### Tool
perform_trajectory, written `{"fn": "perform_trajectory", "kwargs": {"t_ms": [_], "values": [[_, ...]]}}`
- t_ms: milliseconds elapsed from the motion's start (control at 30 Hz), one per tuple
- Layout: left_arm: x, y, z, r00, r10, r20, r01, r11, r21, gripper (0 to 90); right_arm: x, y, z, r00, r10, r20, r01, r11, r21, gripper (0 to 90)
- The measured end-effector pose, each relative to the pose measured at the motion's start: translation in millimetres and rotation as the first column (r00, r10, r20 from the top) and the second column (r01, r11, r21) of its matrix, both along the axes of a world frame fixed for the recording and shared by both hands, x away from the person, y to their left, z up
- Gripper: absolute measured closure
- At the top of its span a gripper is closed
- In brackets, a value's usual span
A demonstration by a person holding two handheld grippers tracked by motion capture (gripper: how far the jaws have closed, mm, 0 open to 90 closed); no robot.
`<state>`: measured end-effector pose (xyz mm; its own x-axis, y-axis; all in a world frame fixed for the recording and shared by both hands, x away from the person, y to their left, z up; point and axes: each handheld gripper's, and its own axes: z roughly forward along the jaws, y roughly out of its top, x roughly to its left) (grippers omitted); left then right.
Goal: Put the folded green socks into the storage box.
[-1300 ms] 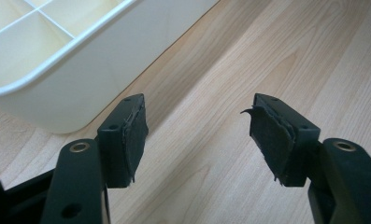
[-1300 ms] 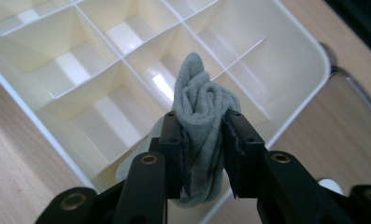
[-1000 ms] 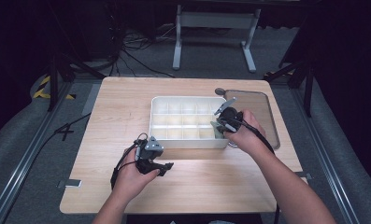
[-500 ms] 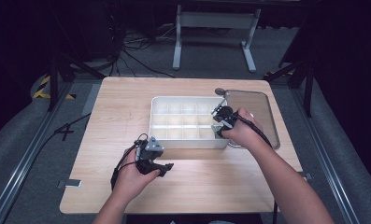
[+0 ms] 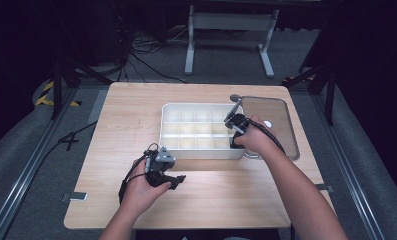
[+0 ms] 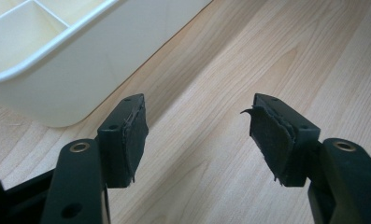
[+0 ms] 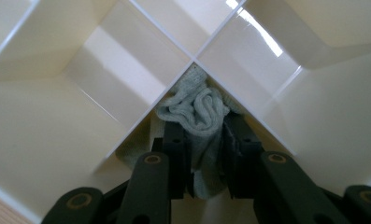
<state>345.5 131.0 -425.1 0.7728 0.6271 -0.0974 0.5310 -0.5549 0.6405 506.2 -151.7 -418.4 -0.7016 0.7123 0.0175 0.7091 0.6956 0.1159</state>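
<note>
A white divided organiser box (image 5: 196, 153) stands in the middle of the wooden table (image 5: 131, 125). My right gripper (image 5: 234, 142) reaches down into the compartment at the box's near right end. In the right gripper view the gripper (image 7: 205, 135) is shut on a crumpled grey-green cloth (image 7: 197, 107), which presses into the corner where two white dividers (image 7: 127, 79) meet. My left gripper (image 5: 178, 180) rests low over the table in front of the box, and its jaws (image 6: 197, 126) stand open with bare wood between them. The box's outer wall (image 6: 80, 60) lies just beyond its left jaw.
A clear flat tray or lid (image 5: 281, 130) lies against the box's right side, near the table's right edge. A metal stand (image 5: 226, 30) and cables (image 5: 146, 55) sit on the floor beyond the table. Bare wood stretches left of the box and along the front.
My right hand has shifted slightly left and lower, taking the cloth deeper into the box compartment. The left hand has stayed where it was.
</note>
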Motion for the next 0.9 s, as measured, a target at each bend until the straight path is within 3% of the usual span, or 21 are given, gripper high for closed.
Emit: {"fn": "perform_trajectory", "kwargs": {"t_ms": [167, 400, 433, 467, 533, 633, 767, 833, 900], "values": [[-1.1, 0.6, 0.2, 1.0, 0.002, -0.002, -0.002, 1.0, -0.006, 37.4, 0.6, 1.1, -0.5, 0.9999, -0.011, -0.006, 0.011, 0.9999, -0.005, 72.4], [0.3, 2.0, -1.1, 1.0, 0.001, -0.002, -0.001, 1.0, -0.005, 37.3, -8.4, -5.2, 7.6, 0.9977, 0.039, 0.056, -0.041, 0.9985, 0.036, 65.3], [0.9, 2.1, -1.3, 1.0, -0.003, -0.004, 0.003, 1.0, -0.003, 37.3, -11.0, -6.2, 11.7, 0.9963, 0.049, 0.071, -0.052, 0.9977, 0.042, 59.5], [0.7, 1.8, -1.8, 1.0, 0.004, -0.007, -0.004, 0.9999, -0.011, 37.3, -15.5, -8.5, 18.9, 0.9931, 0.051, 0.106, -0.06, 0.9953, 0.077, 56.0], [1.2, 2.5, -1.6, 1.0, -0.004, -0.004, 0.004, 1.0, -0.005, 37.2, -17.7, -9.5, 22.4, 0.9922, 0.05, 0.114, -0.06, 0.9939, 0.092, 56.7], [0.4, 3.8, -0.8, 1.0, 0.004, -0.007, -0.004, 1.0, -0.005, 37.2, -26.9, -12.9, 35.5, 0.9845, 0.045, 0.169, -0.069, 0.9876, 0.141, 56.8], [-0.8, 2.2, -0.7, 1.0, 0.001, -0.002, -0.001, 1.0, -0.006, 37.3, -41.9, -18.4, 52.1, 0.9678, 0.035, 0.249, -0.092, 0.9707, 0.222, 56.5], [-1.2, 1.7, -0.4, 1.0, -0.003, -0.007, 0.003, 1.0, -0.003, 37.2, -53.5, -22.3, 58.3, 0.9614, 0.034, 0.273, -0.109, 0.9575, 0.267, 56.5], [-1.2, 1.9, -0.6, 1.0, 0.0, -0.003, 0.0, 1.0, -0.005, 37.2, -56.0, -23.6, 59.4, 0.9586, 0.032, 0.283, -0.113, 0.9548, 0.275, 56.6]]}}
